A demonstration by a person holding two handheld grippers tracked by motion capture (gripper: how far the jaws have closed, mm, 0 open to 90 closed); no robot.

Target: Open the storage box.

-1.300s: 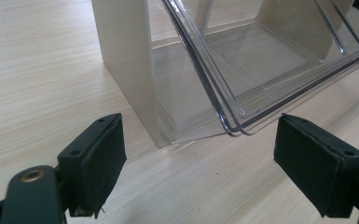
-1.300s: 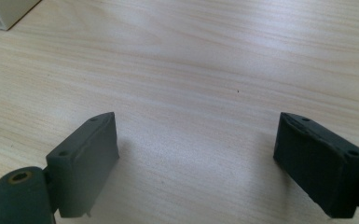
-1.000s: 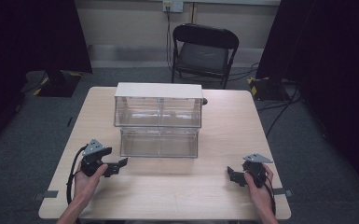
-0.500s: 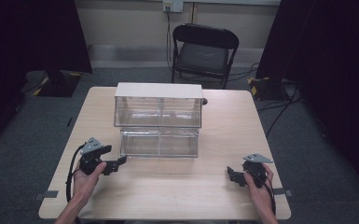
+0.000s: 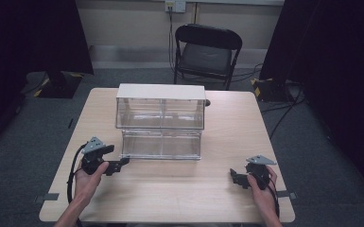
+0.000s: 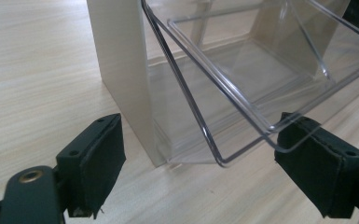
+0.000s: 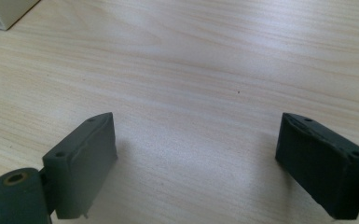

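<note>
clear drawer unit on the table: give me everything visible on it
The clear drawer unit is a see-through plastic box with an opaque cream top and side walls. It looks two-tiered, each tier split by a central divider. The lower drawer is pulled out toward the person and looks empty. It stands upright at the middle of the wooden table. The left gripper, open, is at the drawer's front left corner; contact cannot be told.

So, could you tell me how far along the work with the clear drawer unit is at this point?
Done: the lower drawer of the clear drawer unit stands pulled out toward the person. In hand: the left gripper, jaws open, sits at that drawer's front corner without clamping it. The right gripper is open over bare wooden table. Left: the upper drawer looks closed, and both drawers look empty.
</note>
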